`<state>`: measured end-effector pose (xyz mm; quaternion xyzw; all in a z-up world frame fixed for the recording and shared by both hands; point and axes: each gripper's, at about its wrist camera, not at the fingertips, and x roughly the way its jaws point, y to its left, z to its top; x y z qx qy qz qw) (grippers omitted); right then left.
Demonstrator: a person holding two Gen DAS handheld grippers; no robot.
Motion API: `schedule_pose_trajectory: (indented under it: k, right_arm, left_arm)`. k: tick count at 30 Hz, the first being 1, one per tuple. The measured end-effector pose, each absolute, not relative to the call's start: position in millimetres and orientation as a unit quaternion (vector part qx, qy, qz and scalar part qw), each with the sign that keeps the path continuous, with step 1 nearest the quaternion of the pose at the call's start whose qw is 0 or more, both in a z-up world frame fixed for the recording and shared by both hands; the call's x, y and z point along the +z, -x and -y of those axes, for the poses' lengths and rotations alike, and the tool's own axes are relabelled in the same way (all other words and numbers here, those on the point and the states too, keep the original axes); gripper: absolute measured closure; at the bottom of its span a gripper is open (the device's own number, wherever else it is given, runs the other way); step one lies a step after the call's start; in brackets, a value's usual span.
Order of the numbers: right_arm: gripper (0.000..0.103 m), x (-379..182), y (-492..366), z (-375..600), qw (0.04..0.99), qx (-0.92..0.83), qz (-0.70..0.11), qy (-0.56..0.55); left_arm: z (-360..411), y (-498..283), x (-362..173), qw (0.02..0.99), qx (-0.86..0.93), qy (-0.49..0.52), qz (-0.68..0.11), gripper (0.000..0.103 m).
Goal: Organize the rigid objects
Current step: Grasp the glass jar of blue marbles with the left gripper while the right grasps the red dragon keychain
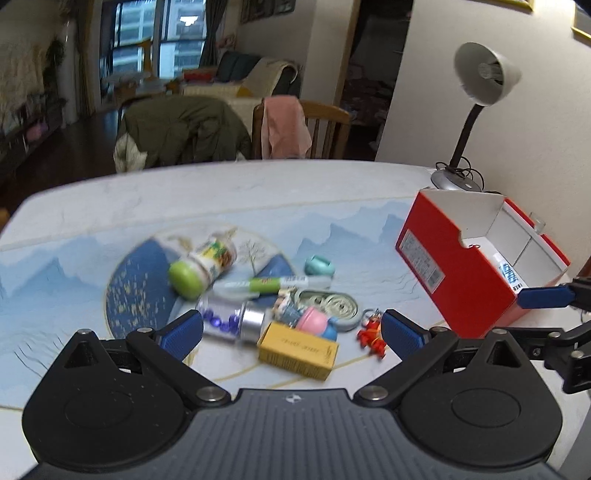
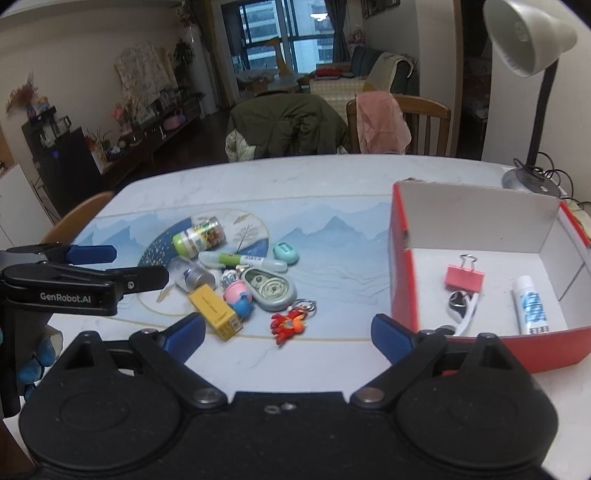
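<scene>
Both empty: our left gripper (image 1: 291,332) and right gripper (image 2: 288,334) gape wide. Pile (image 2: 236,280) is tight; closing may drag neighbours or roll the jar (image 2: 199,236) off the worktop (image 2: 332,192).

Table (image 2: 332,177): smooth, marble-look, faint sheen; printed blue mat (image 2: 343,236) matt. Red box (image 2: 402,266): cardboard, glossy outside, matt white inside. Yellow carton (image 2: 214,312): matt paper. Binder clip (image 2: 464,277): pink painted metal, bright wire handles. Clear vial (image 1: 229,319): glossy plastic, brushed metal cap. Green-lidded jar (image 1: 201,267): shiny plastic. Lamp shade (image 2: 528,33): smooth white, glossy. Left claw (image 1: 291,332) and right claw (image 2: 288,330): matt black plastic, blue rubbery pads, metal pivot pins.
</scene>
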<state>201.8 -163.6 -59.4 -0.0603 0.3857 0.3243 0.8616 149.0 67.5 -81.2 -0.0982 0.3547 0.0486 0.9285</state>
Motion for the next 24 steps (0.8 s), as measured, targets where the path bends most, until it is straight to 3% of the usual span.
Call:
schedule_pose_trajectory:
  k: [24]
  right_arm:
    - [0.027,-146,-252,100,0.833,0.276,-0.468,0.101]
  left_arm:
    - [-119,-204,-154,0.913,0.068,0.081,-0.395,0.000]
